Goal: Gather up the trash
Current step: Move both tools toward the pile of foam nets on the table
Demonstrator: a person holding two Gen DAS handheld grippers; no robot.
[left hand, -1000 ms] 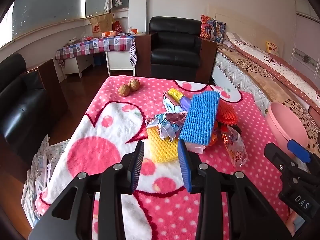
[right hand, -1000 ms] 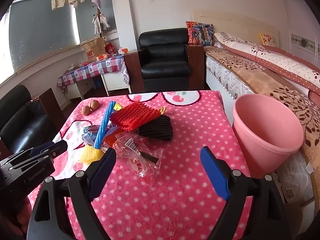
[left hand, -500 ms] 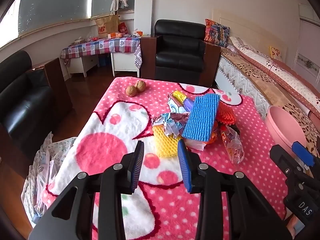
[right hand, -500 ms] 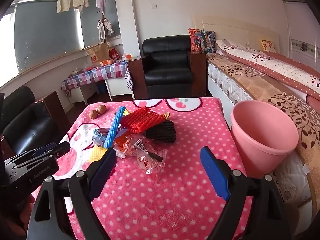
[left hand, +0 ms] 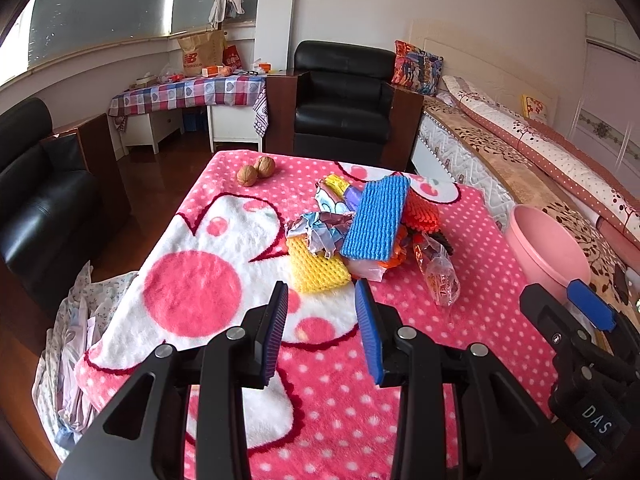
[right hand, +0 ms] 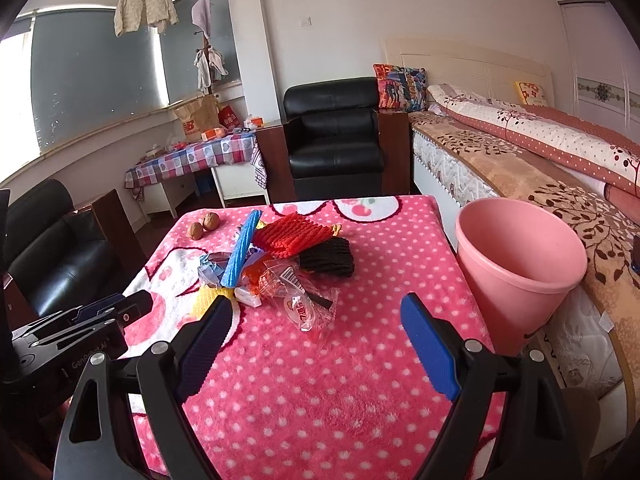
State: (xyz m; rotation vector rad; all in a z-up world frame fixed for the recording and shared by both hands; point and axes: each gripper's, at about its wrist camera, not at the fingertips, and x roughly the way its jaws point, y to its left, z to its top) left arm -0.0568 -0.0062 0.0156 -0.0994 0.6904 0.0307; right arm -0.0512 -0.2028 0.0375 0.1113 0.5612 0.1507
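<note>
A heap of trash lies mid-table on the pink polka-dot blanket: a blue foam net, yellow foam net, red foam net, black foam net, crumpled foil wrappers and a clear snack wrapper. A pink bin stands off the table's right edge. My left gripper is open and empty, short of the yellow net. My right gripper is wide open and empty, short of the clear wrapper.
Two walnuts sit at the table's far left. A black armchair stands beyond the table, a black sofa to the left, a bed to the right. Cloth lies on the floor at left.
Both grippers have drawn back and risen, so the heap sits farther off. Both jaws stay open. Nothing on the table has moved.
</note>
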